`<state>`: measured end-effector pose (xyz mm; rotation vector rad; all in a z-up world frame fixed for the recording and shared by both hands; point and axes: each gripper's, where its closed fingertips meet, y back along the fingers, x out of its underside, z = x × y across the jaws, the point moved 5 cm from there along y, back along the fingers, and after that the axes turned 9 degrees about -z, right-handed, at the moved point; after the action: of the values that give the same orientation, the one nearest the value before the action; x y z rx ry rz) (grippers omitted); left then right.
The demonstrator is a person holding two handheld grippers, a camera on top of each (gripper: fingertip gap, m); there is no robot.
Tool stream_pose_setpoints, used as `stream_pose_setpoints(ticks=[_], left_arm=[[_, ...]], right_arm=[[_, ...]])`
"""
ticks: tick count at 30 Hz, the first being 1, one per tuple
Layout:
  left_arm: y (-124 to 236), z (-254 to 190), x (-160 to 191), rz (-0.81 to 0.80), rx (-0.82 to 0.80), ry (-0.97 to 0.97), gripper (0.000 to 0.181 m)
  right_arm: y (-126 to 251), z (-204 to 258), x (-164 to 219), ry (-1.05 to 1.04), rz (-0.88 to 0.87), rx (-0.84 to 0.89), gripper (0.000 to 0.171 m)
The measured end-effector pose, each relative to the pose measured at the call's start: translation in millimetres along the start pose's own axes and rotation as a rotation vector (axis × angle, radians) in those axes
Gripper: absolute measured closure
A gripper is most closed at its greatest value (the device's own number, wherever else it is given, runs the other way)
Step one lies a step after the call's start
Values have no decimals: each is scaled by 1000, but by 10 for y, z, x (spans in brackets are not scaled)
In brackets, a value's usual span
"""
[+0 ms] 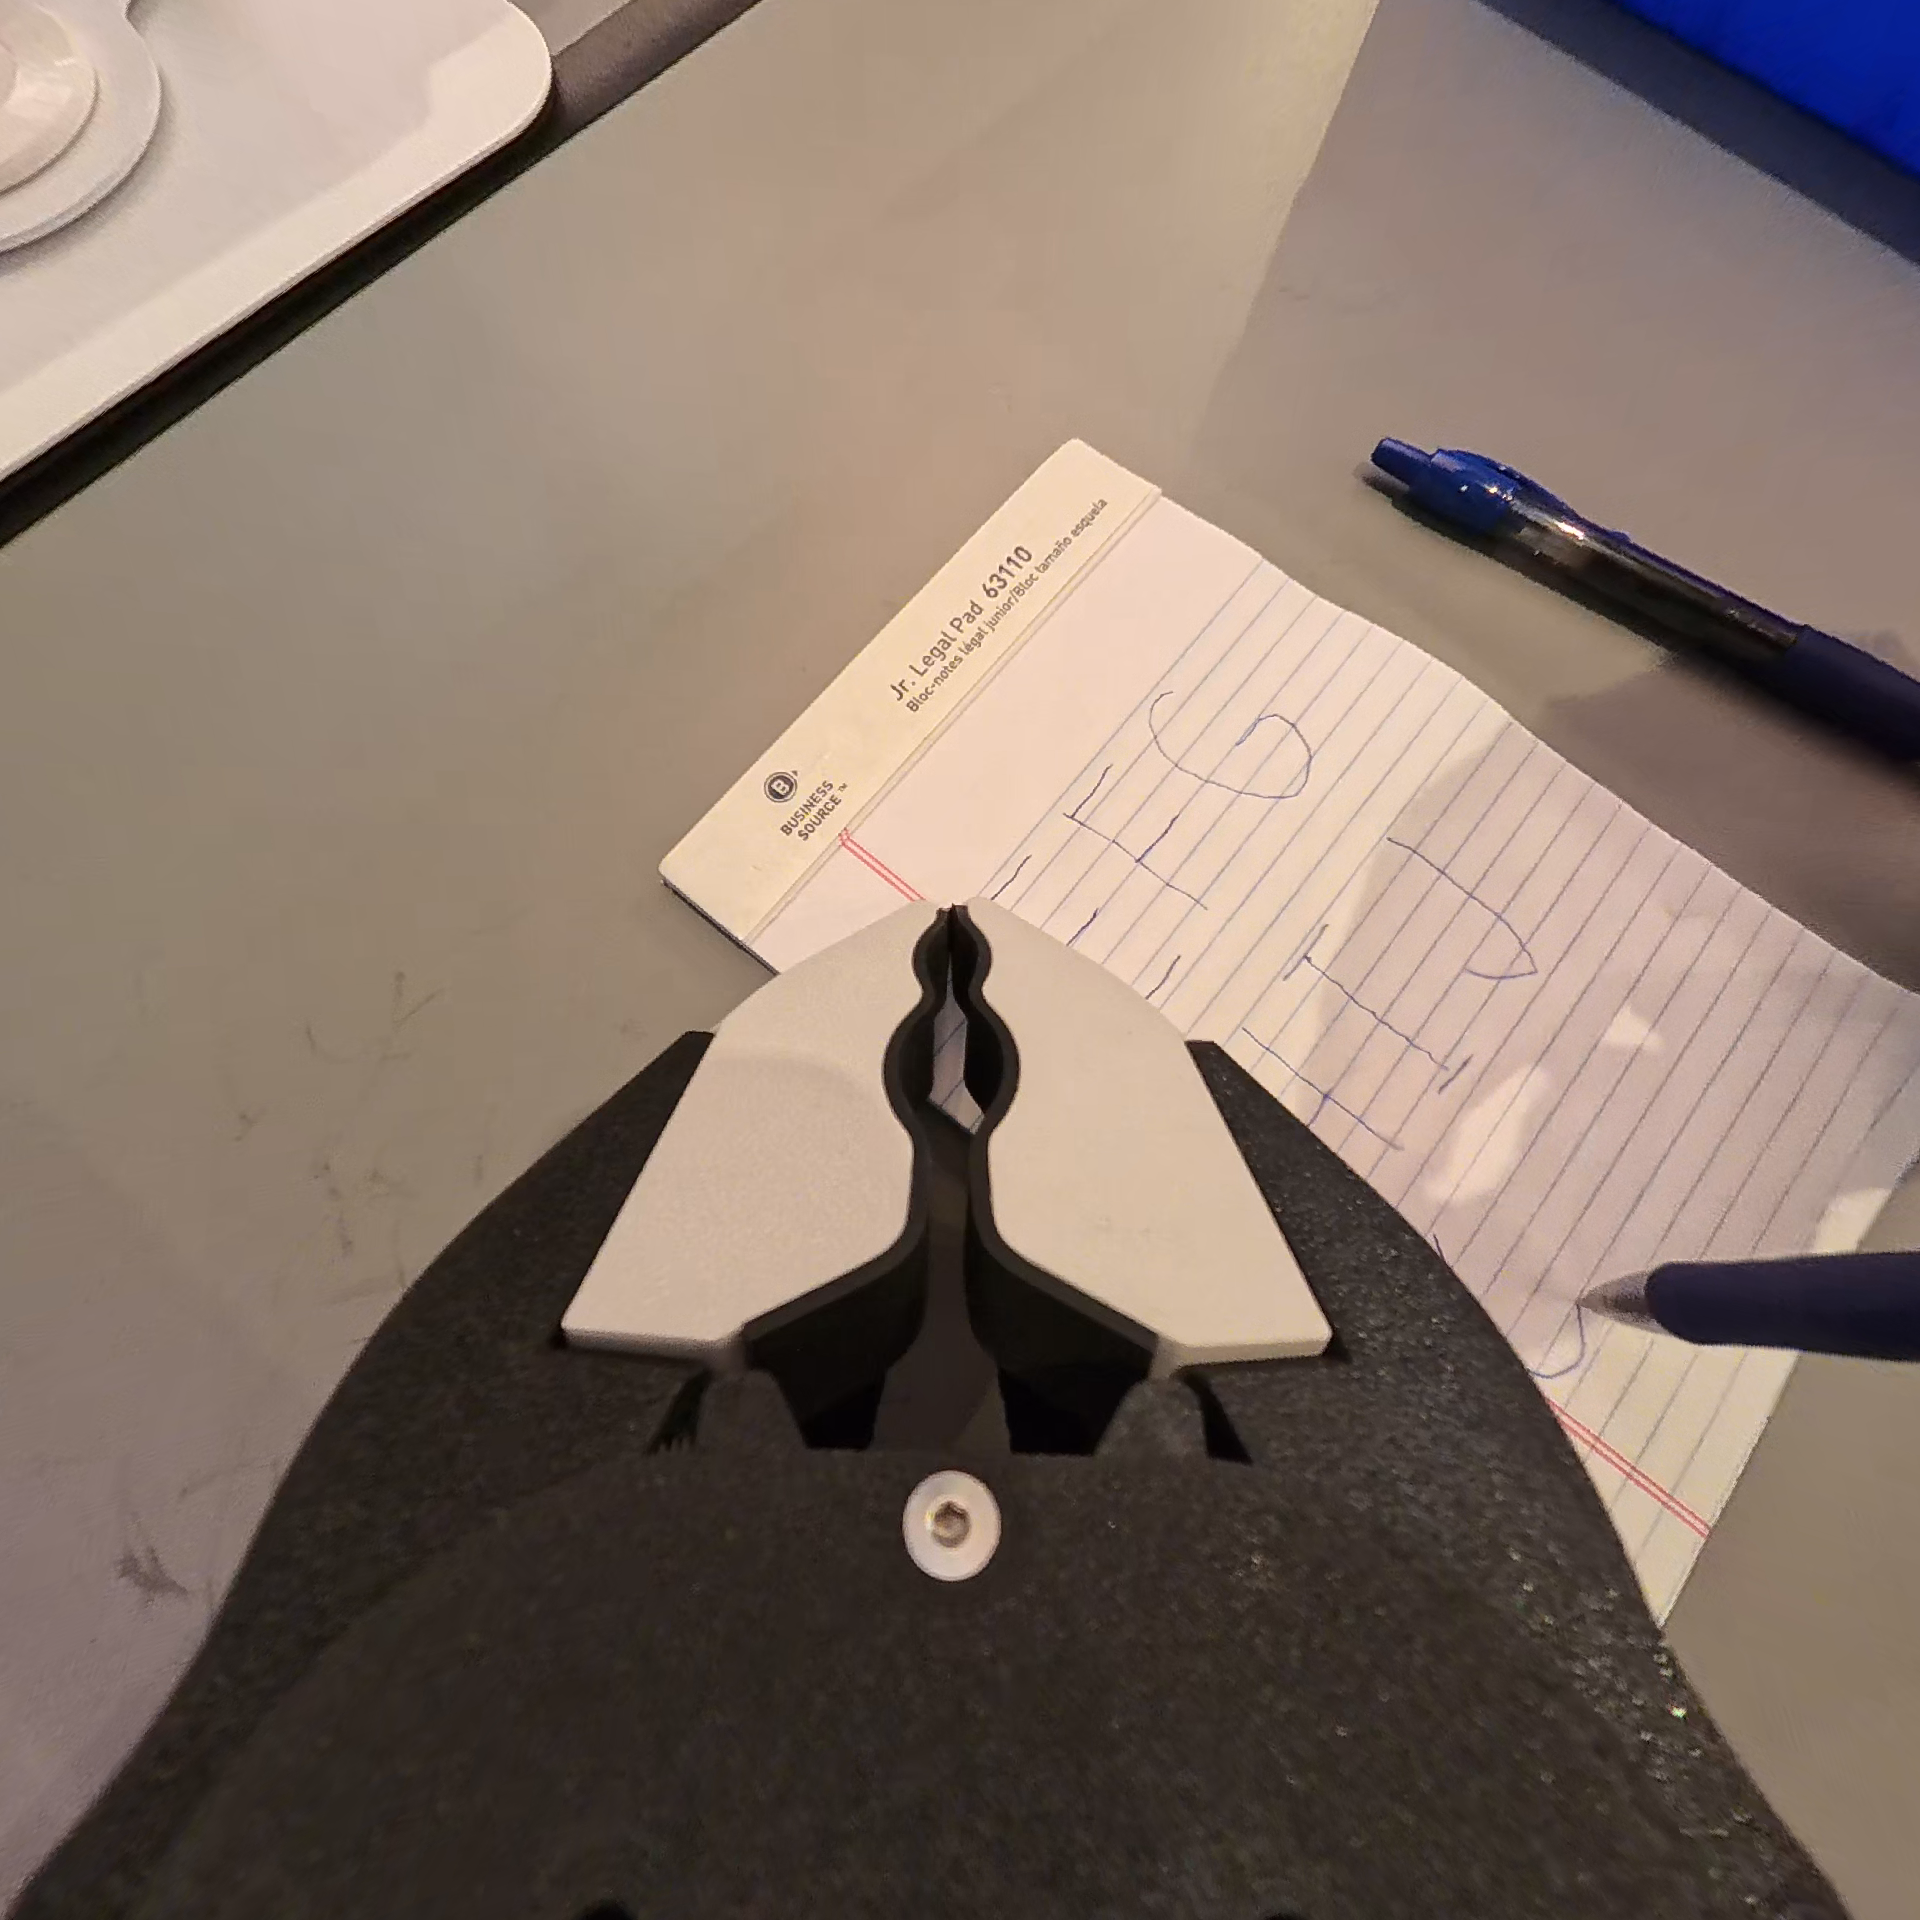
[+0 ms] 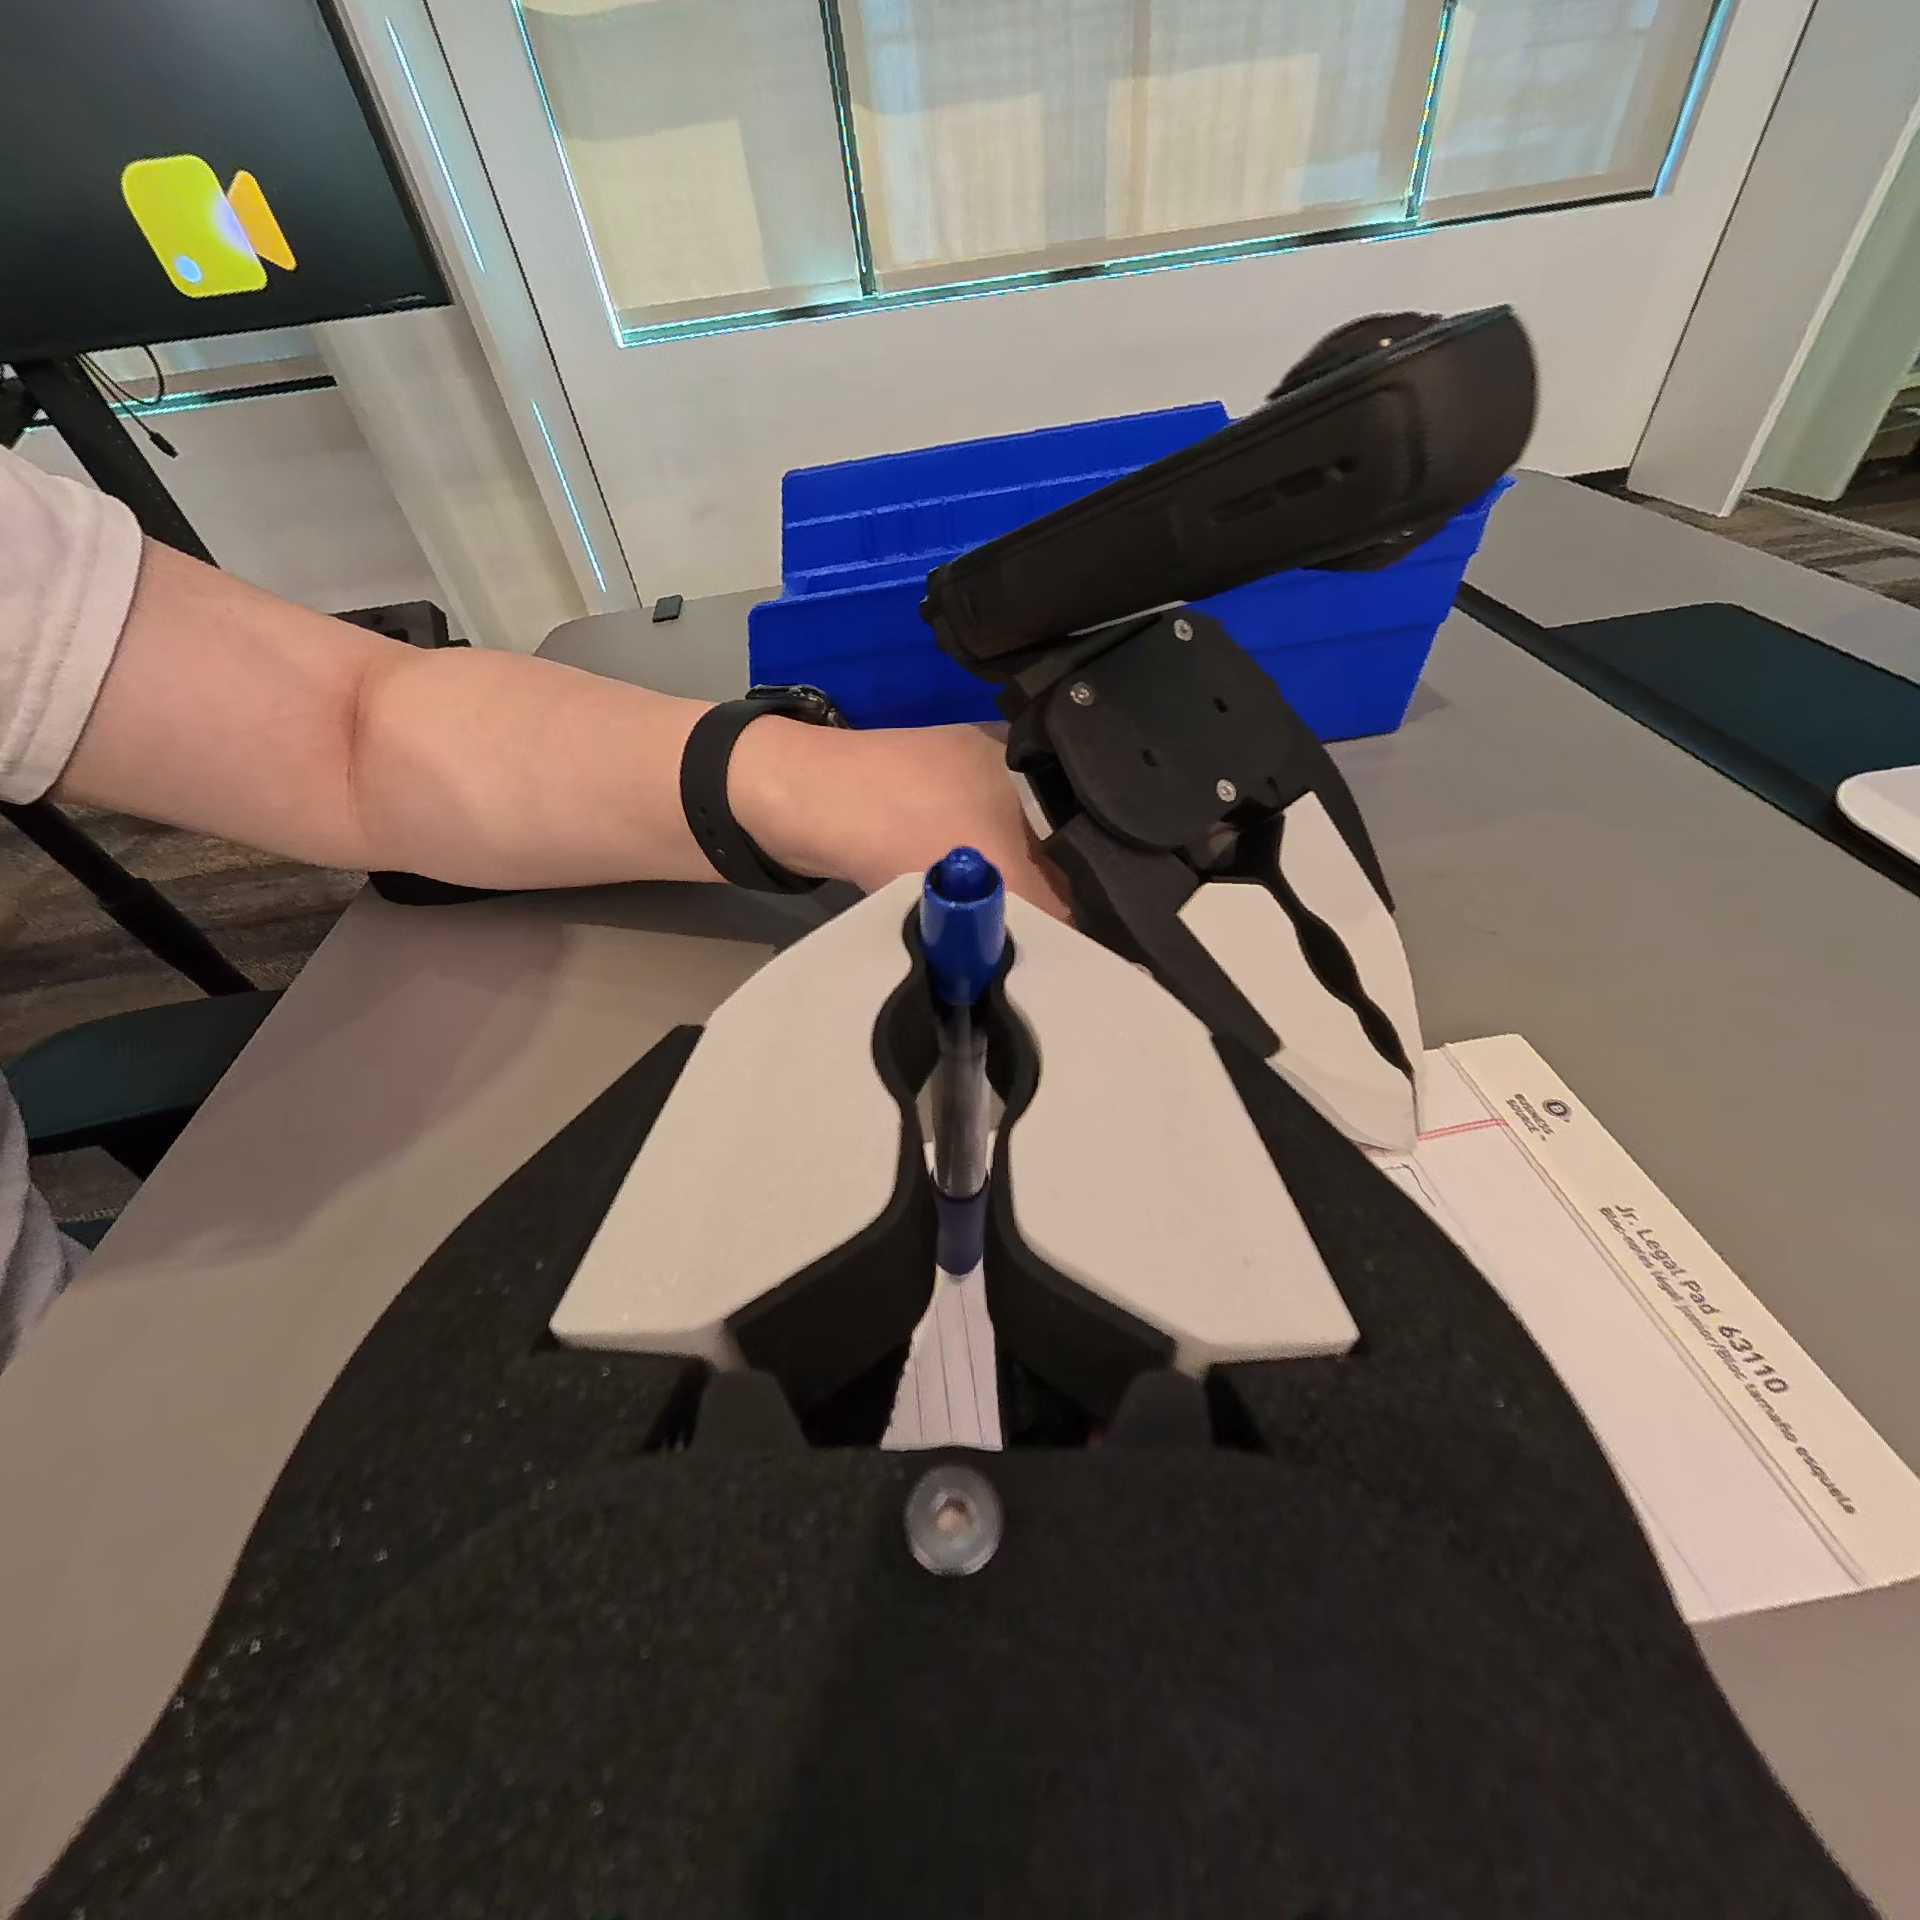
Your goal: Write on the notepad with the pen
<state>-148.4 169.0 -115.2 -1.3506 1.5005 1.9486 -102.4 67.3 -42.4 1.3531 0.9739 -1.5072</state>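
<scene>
Right gripper [image 2: 961, 940]: clenched on a blue pen [image 2: 958, 1039]. The barrel runs between the two pale fingers, with the blue cap end poking out past the fingertips. In the left wrist view the pen's point [image 1: 1616, 1299] meets the lined page near the lower margin, beside a blue ink mark.

Left gripper [image 1: 958, 914]: pressed closed, nothing between the fingers. Its tips rest at the near corner of the notepad [image 1: 1299, 935], where the red margin line meets the header strip. The right wrist view shows the same gripper tilted down onto that corner, held by a person's hand [image 2: 925, 810] with a black wristband [image 2: 727, 795].

Notepad: white, blue-ruled, red double margin, cream header strip bearing print. It lies flat on the grey surface [image 1: 416, 831], and its page carries several large blue pen strokes.

Second pen [image 1: 1621, 566]: blue with a clear barrel, lying on the surface just beyond the far edge of the notepad; whether it touches the paper cannot be told.

Blue bin [image 2: 1039, 582]: on the surface, behind the left gripper.

White tray [image 1: 260, 208]: far left corner of the surface, well apart from the notepad.

Dark screen [image 2: 197, 166]: on a stand behind the surface, showing a yellow shape.
</scene>
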Motion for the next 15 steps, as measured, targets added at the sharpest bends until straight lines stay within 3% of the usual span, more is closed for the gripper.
stream_pose_setpoints(ticks=[15], left_arm=[[-3,-1,-2,1,-6,-5,181]], right_arm=[[-71,-94,-12,11,-31,11,167]])
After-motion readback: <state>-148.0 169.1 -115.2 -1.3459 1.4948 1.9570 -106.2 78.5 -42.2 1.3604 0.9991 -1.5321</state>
